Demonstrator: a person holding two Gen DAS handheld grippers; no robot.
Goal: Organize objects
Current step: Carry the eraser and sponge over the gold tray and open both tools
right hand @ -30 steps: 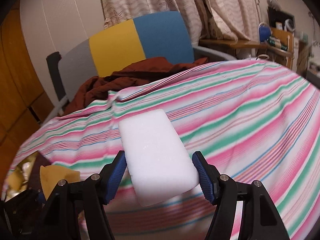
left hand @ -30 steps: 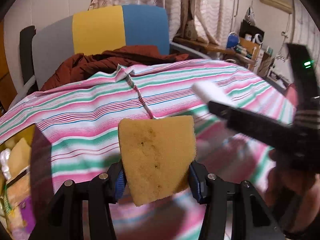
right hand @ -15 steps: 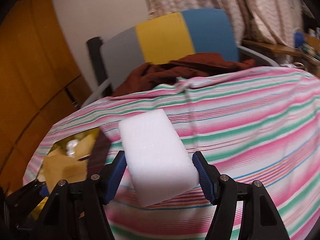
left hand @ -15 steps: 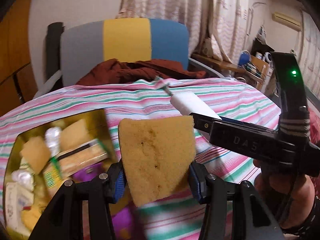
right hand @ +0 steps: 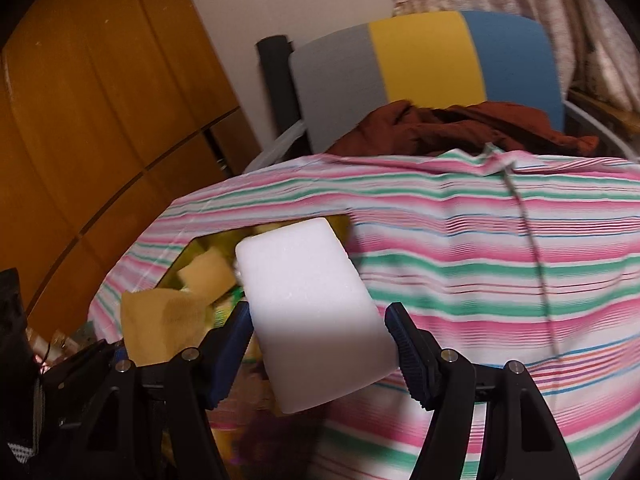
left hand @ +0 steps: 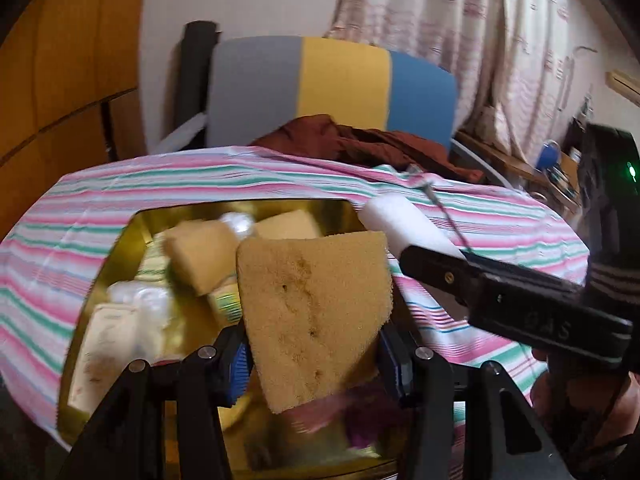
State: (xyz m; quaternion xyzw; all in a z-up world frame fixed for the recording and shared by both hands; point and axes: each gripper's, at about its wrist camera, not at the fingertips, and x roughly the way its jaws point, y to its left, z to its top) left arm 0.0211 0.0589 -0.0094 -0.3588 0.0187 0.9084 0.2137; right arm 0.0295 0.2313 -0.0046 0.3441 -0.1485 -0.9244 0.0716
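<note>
My left gripper (left hand: 314, 354) is shut on a yellow sponge (left hand: 312, 316) and holds it above a gold tin box (left hand: 120, 248) filled with several sponges and packets. My right gripper (right hand: 318, 344) is shut on a white foam block (right hand: 308, 312), just right of the box. The white block (left hand: 400, 226) and right gripper body also show in the left wrist view, to the right of the yellow sponge. The yellow sponge (right hand: 160, 328) shows at the lower left of the right wrist view.
A striped pink, green and white cloth (right hand: 500, 264) covers the table. Behind it stands a chair with a grey, yellow and blue back (left hand: 332, 88) and a brown garment (left hand: 360, 144) on its seat. A wooden cabinet (right hand: 88, 120) stands at the left.
Both grippers have swung left with their sponges. The gold box has come fully into view under the left gripper and beside the right one.
</note>
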